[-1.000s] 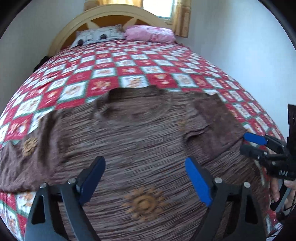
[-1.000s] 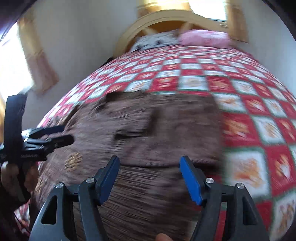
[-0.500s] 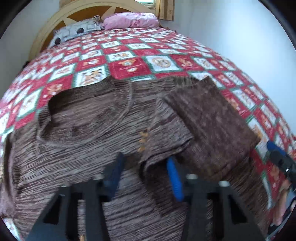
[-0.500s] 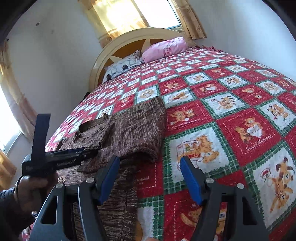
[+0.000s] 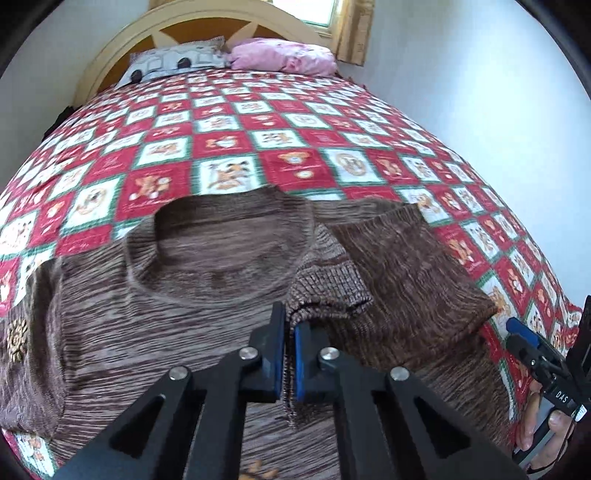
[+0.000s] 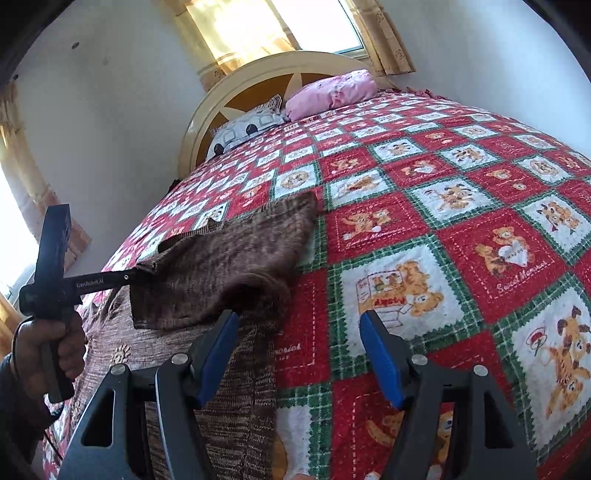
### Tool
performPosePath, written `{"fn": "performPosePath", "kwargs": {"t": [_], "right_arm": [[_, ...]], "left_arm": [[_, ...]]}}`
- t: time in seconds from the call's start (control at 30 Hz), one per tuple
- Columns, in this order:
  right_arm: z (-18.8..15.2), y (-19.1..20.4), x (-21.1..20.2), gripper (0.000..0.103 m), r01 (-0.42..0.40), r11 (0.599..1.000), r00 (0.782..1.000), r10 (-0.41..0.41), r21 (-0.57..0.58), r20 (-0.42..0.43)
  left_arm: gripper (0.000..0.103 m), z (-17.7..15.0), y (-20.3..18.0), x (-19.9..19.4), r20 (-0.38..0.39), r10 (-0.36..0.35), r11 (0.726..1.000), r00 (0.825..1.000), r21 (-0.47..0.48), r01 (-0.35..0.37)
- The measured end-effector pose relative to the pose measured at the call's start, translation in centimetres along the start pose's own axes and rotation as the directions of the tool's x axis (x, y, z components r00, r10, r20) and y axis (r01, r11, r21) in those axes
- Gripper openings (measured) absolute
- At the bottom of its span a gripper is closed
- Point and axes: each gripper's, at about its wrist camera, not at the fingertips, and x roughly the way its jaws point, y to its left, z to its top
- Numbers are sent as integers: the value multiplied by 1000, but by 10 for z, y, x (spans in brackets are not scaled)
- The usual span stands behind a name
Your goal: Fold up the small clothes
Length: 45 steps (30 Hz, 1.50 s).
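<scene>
A brown knit sweater (image 5: pixel 184 314) lies flat on the bed with its neck hole toward the headboard. Its right sleeve (image 5: pixel 406 273) is folded in over the body. My left gripper (image 5: pixel 289 321) is shut on a ridge of fabric at the inner edge of that folded sleeve; in the right wrist view the left gripper (image 6: pixel 140 275) has its tip buried in the sweater (image 6: pixel 229 266). My right gripper (image 6: pixel 299 354) stands open at the sweater's right edge, its left pad over the fabric and its right pad over the quilt, with nothing pinched. The right gripper (image 5: pixel 532 343) also shows at the left wrist view's right edge.
The bed carries a red, white and green teddy-bear quilt (image 5: pixel 295 162). A grey patterned pillow (image 5: pixel 173 62) and a pink pillow (image 5: pixel 284 55) lie against the arched wooden headboard (image 6: pixel 266 74). White walls stand close on both sides, and a curtained window (image 6: pixel 280 26) is behind.
My left gripper moved forward to the folded sleeve and closed on a ridge of its fabric. My right gripper swung off the sweater to its right edge and stayed open.
</scene>
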Motion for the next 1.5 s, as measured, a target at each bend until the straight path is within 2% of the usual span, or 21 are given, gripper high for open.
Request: {"fn": "performPosePath", "kwargs": {"t": [0.2, 0.43, 0.5, 0.6, 0.7, 0.83, 0.9, 0.97, 1.07, 1.13, 1.2, 1.23, 1.3, 1.5], "right_arm": [[-2, 1, 8, 69, 0, 1000, 999, -1, -11, -40], [-2, 5, 5, 71, 14, 999, 999, -15, -31, -28], [0, 15, 0, 71, 17, 997, 1000, -18, -76, -14], [5, 37, -2, 71, 24, 983, 1000, -27, -182, -15], [17, 52, 1, 71, -28, 974, 999, 19, -225, -41], [33, 65, 16, 71, 17, 955, 999, -30, -294, -37], [37, 67, 23, 71, 13, 953, 998, -28, -302, -47], [37, 68, 28, 71, 18, 949, 998, -38, -314, -57], [32, 66, 32, 71, 30, 951, 997, -52, -308, -63], [27, 66, 34, 71, 40, 950, 995, -65, -309, -71], [22, 68, 34, 71, 48, 942, 994, -77, -331, -75], [21, 70, 34, 71, 51, 939, 994, -81, -340, -73], [22, 73, 31, 71, 53, 933, 995, -80, -356, -64], [32, 80, 28, 71, 24, 936, 998, -42, -352, -43]], "left_arm": [[5, -10, 13, 13, -42, 13, 1000, 999, -24, -14], [7, -18, 28, 22, -60, 9, 998, 998, -61, -13], [9, -17, 30, 25, -47, 32, 997, 998, -74, -35], [20, -14, 37, 26, -36, 83, 992, 996, -96, -87], [26, -11, 48, 25, -16, 171, 978, 985, -118, -172], [26, -17, 57, 15, -26, 107, 981, 994, -161, -110], [26, -25, 51, 5, -29, 50, 986, 998, -157, -53], [27, -35, 43, 1, -47, -17, 989, 999, -149, 10], [26, -46, 28, 7, -91, -74, 991, 993, -122, 63], [24, -49, 19, 8, -71, -46, 996, 996, -75, 41], [18, -48, 12, 10, -58, -35, 999, 998, -34, 33], [7, -48, 10, 10, -57, -40, 999, 998, -27, 39], [6, -45, 6, 8, -46, -16, 1000, 999, 3, 16], [4, -44, 17, -7, -12, -12, 1000, 1000, 10, 12]]}}
